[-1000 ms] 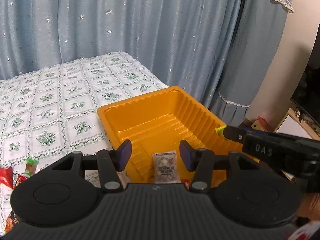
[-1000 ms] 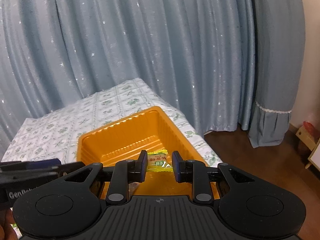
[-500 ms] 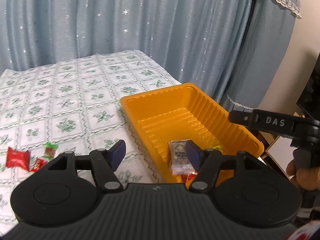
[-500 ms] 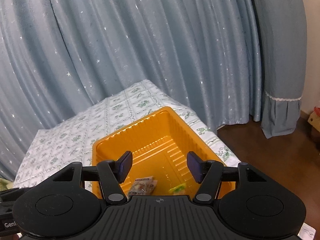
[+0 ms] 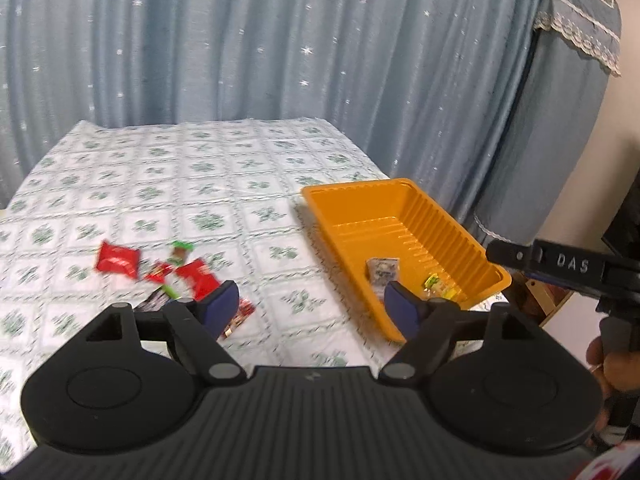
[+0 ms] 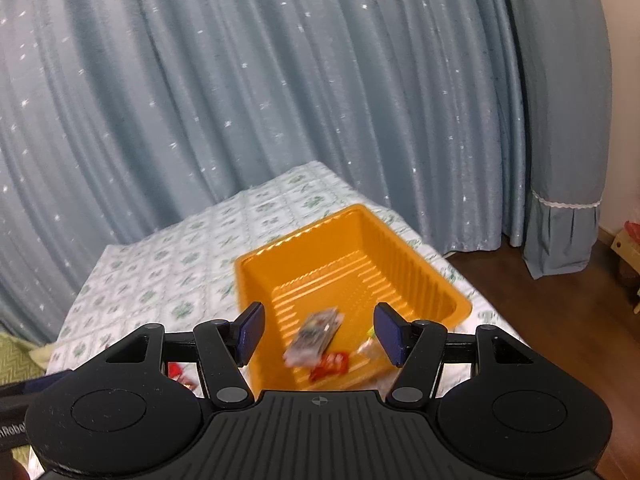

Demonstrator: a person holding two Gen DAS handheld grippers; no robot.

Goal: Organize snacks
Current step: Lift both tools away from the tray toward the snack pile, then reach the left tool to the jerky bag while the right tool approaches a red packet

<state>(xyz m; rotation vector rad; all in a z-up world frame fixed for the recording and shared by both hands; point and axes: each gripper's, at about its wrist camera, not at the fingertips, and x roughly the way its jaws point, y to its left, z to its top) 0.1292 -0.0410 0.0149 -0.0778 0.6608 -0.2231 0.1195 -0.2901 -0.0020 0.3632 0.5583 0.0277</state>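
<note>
An orange tray [image 5: 408,208] [image 6: 400,248] sits at the table's right edge. In it lie a grey snack packet [image 5: 383,270] [image 6: 316,334], a yellow-green candy [image 5: 434,282] and a red packet [image 6: 332,364]. Several loose snacks lie on the tablecloth to its left, among them a red packet [image 5: 117,260] and another red one [image 5: 198,278]. My left gripper [image 5: 312,310] is open and empty above the cloth between the snack pile and the tray. My right gripper [image 6: 320,334] is open and empty above the tray's near end; it also shows in the left wrist view [image 5: 560,264].
The table carries a white cloth with green flower squares [image 5: 200,184]. Blue starred curtains [image 5: 280,40] hang behind it. A wooden floor [image 6: 560,292] and a covered blue object [image 5: 560,120] lie to the right.
My right gripper opened and dropped the yellow-green candy into the tray, then pulled back. My left gripper swung left, bringing the loose snacks into view.
</note>
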